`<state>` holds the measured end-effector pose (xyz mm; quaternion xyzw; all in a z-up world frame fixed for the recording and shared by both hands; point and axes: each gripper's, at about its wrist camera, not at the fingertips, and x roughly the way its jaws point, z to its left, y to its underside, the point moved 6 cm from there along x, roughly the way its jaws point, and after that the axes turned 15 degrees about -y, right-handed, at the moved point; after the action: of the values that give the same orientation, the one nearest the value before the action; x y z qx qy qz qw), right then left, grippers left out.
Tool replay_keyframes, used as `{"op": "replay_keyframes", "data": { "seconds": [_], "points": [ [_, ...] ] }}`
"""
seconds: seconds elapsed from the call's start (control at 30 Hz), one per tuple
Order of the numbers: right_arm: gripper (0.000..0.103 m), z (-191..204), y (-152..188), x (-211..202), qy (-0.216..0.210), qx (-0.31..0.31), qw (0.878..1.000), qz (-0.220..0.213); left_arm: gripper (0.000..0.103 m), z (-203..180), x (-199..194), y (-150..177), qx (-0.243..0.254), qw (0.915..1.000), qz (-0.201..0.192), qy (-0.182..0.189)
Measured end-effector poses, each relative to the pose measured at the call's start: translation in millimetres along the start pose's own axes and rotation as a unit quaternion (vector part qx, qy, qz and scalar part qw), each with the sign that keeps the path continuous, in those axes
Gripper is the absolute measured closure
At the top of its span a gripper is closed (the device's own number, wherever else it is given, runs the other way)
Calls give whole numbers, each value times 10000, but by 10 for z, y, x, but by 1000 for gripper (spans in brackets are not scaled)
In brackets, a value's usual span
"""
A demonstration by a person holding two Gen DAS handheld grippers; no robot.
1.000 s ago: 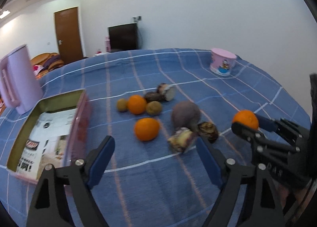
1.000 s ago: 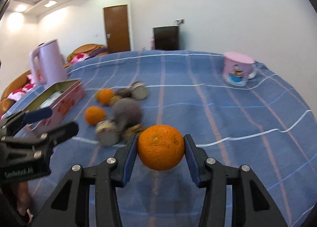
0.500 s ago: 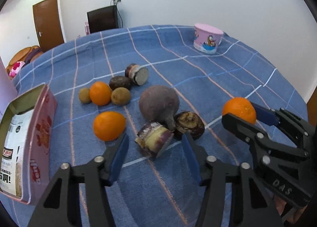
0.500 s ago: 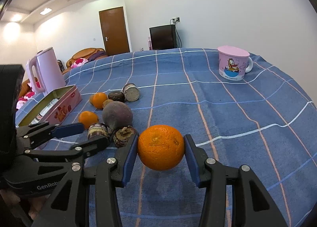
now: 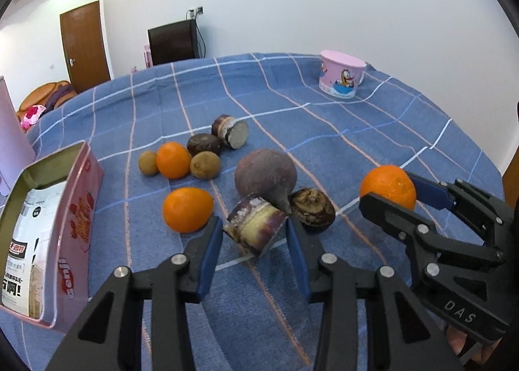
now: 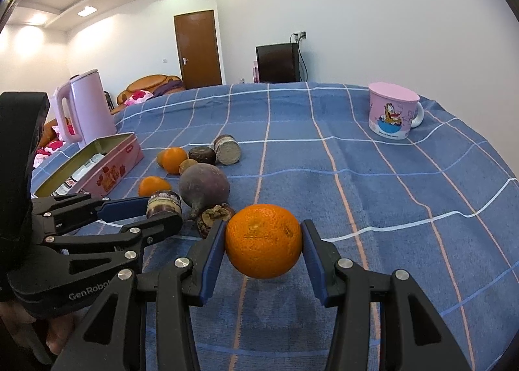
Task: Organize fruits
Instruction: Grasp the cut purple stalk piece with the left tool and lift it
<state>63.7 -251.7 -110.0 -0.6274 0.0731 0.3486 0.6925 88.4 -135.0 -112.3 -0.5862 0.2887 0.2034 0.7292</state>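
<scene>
My right gripper [image 6: 263, 246] is shut on an orange [image 6: 263, 240] and holds it above the blue checked cloth; it also shows in the left wrist view [image 5: 387, 186]. My left gripper [image 5: 254, 241] is open, its jaws on either side of a cut purple sugarcane piece [image 5: 255, 228] that lies on the cloth; it also shows in the right wrist view [image 6: 162, 204]. Behind it lie a large purple beet [image 5: 265, 173] and a dark round fruit [image 5: 312, 210]. Two more oranges [image 5: 187, 209] [image 5: 173, 159], two brown kiwis [image 5: 205, 165] and another cane piece [image 5: 231, 131] lie further back.
An open pink tin box [image 5: 48, 231] holding a packet stands at the left. A pink kettle [image 6: 85, 105] stands behind it. A pink lidded mug [image 5: 341, 77] stands at the far right of the table [image 5: 373, 131].
My left gripper has moved forward and narrowed, so its jaws now flank the cut sugarcane piece. The right gripper keeps holding the orange, nearly still.
</scene>
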Motion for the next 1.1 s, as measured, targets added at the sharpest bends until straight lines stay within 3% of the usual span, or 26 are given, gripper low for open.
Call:
{"op": "replay_keyframes", "data": {
  "seconds": [0.47, 1.1],
  "points": [
    [55, 66, -28, -97, -61, -184, 9992, -337, 61, 120, -155, -54, -271, 9984, -485, -74],
    [55, 90, -38, -171, -84, -326, 9975, -621, 61, 179, -299, -54, -425, 9954, -852, -133]
  ]
}}
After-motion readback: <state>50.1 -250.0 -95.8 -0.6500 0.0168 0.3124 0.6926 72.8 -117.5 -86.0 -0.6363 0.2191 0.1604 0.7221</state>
